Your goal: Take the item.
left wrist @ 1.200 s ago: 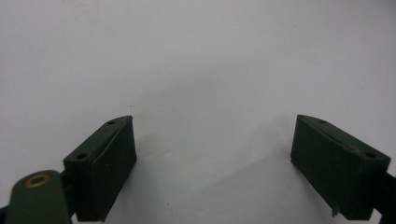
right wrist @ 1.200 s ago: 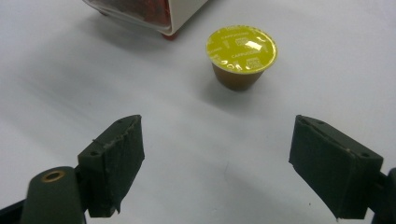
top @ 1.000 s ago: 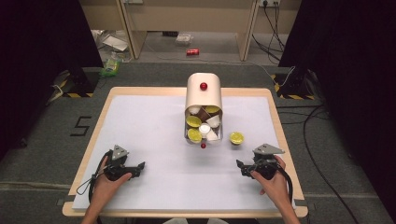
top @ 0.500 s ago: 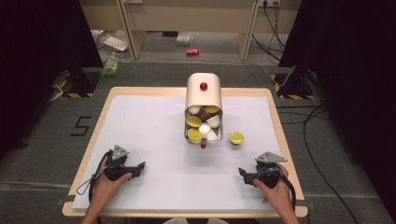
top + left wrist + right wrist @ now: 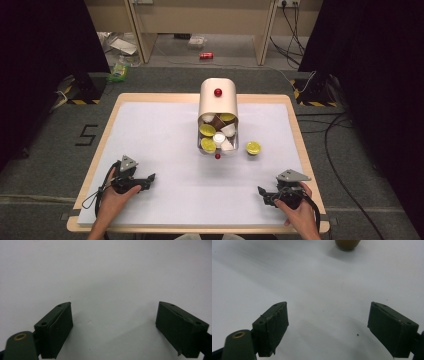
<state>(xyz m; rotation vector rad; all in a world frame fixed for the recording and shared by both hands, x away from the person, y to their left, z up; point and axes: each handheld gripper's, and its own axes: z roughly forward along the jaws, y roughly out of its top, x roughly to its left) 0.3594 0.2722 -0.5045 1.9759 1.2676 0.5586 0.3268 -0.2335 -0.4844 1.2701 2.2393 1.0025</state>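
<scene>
Now the left gripper (image 5: 150,178) in the lower left and the right gripper (image 5: 261,191) in the lower right both rest with jaws apart and empty; the right jaws have just been opening; a yellow-lidded capsule (image 5: 253,148) lies near the centre.

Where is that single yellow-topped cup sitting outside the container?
In the high view, the yellow-topped cup stands alone on the white table cover, just right of the open container, well ahead of the right gripper.

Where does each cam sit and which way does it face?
High view: above the person's table edge, looking forward and down at the capsule dispenser; forearms, left gripper, right gripper.
Left gripper view: on that gripper, facing the white table cover; open jaws.
Right gripper view: same toward a brown capsule; open jaws.
Shared: the cover in all three.
</scene>
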